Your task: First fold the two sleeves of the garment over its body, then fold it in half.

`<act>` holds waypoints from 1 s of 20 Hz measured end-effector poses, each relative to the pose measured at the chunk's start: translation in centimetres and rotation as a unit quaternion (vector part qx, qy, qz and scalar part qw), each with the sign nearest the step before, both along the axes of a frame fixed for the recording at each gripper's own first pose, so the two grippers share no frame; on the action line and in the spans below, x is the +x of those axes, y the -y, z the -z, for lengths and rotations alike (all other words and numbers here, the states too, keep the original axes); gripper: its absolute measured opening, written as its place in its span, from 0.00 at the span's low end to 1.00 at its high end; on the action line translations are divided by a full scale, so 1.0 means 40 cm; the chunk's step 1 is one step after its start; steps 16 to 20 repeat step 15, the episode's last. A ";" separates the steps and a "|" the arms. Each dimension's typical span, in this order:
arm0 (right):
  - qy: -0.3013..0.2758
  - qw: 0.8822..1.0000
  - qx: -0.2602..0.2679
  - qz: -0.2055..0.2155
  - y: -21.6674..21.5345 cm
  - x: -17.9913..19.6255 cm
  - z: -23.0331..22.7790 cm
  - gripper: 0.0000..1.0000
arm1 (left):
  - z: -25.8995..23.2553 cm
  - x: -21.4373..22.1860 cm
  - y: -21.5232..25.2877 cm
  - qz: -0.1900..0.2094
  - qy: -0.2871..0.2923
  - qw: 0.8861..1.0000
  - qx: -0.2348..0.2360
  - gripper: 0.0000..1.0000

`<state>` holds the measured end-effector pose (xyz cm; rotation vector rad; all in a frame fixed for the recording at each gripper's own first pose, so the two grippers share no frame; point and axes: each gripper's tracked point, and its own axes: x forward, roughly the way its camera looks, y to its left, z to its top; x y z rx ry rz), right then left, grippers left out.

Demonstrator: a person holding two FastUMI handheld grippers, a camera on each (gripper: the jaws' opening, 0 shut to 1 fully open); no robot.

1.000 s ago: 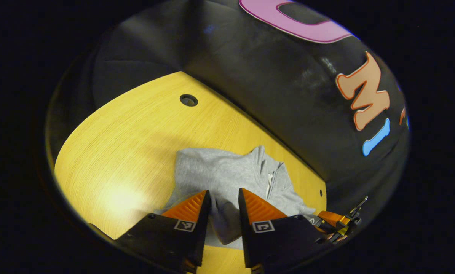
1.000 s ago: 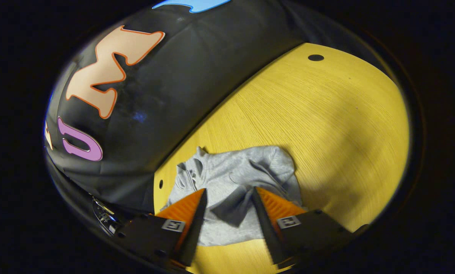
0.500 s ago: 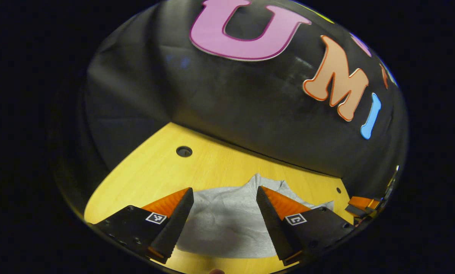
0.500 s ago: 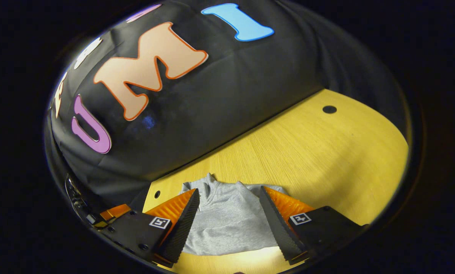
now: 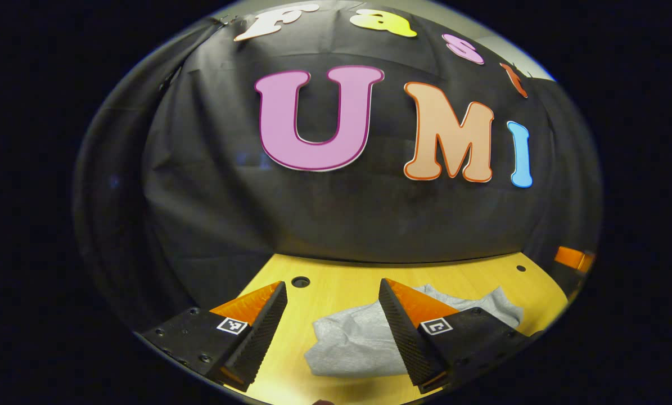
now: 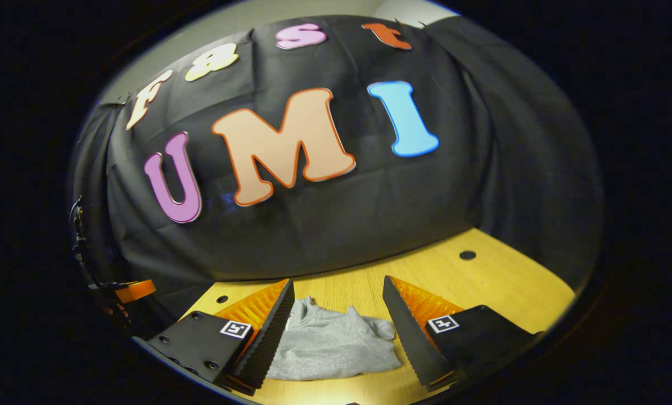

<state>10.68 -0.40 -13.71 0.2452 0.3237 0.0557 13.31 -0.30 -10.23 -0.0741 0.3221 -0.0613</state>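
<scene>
both grippers stand with their jaws spread wide and nothing between them. the left gripper [image 5: 331, 329] hangs above the near part of the table [image 5: 336, 284], and the right gripper [image 6: 338, 332] does the same, each raised clear of the cloth.

the garment [image 6: 330, 349], a grey sweatshirt-like piece, lies on the table as a small bunched packet, on the near side of the table's round cable hole [image 6: 467, 255]. in the left gripper view the garment [image 5: 364, 343] sits nearer than the other hole [image 5: 300, 282] and partly behind that gripper's own finger. its collar end points toward the booth wall. it looks already folded down to a compact shape, though the top layer is rumpled and the edges are not square; whether both sleeves lie neatly inside cannot be told.

the fabric looks soft, light and limp, so it will sag and drag rather than hold a line, and a pinch on one layer may peel that layer off the stack. if it needs tidying, a sound hold would be at the two corners of the near edge, jaws closing through all layers at once, then lifting low and laying over slowly so nothing slides on the smooth wood.
</scene>
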 end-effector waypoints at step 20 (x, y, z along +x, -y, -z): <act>0.090 0.992 -0.089 -0.017 -0.073 -0.199 -0.105 0.95 | -0.111 -0.171 0.026 0.012 0.059 0.997 0.049 1.00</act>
